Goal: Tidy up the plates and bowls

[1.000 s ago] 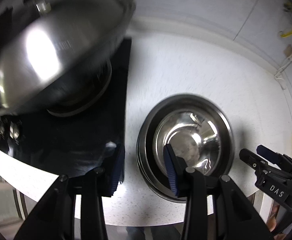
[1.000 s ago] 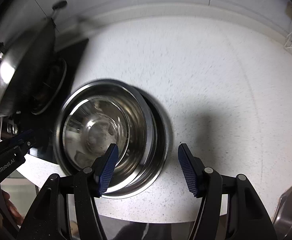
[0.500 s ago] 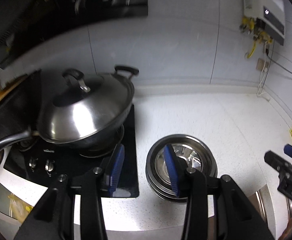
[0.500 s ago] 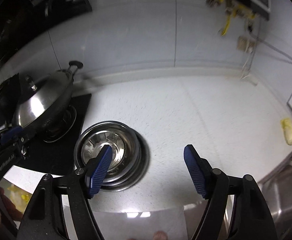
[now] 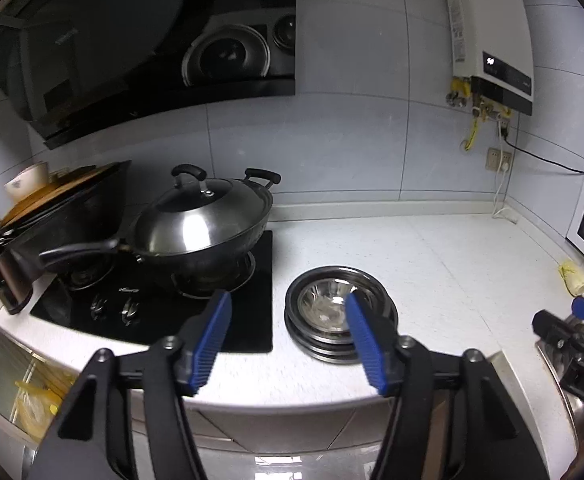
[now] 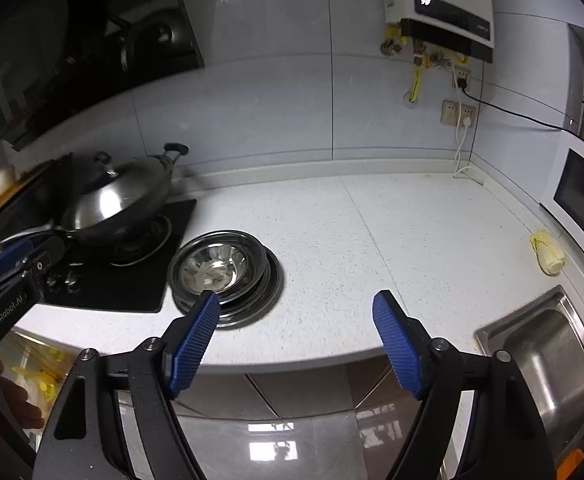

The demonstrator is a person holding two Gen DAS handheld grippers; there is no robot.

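Stack of steel bowls and plates [image 5: 338, 314] sits on the white counter [image 5: 432, 264], just beside the black stove [image 5: 152, 312]. Left gripper [image 5: 288, 344] is spread wide, holding nothing. Right gripper [image 6: 298, 344] is likewise wide and empty. Both are apart from the stack.

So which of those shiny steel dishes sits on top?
The small deep steel bowl, nested inside the wider, flatter steel plates whose rims ring it.

Grey tiled wall [image 5: 352, 140] (glossy), speckled white countertop [image 6: 372, 232].
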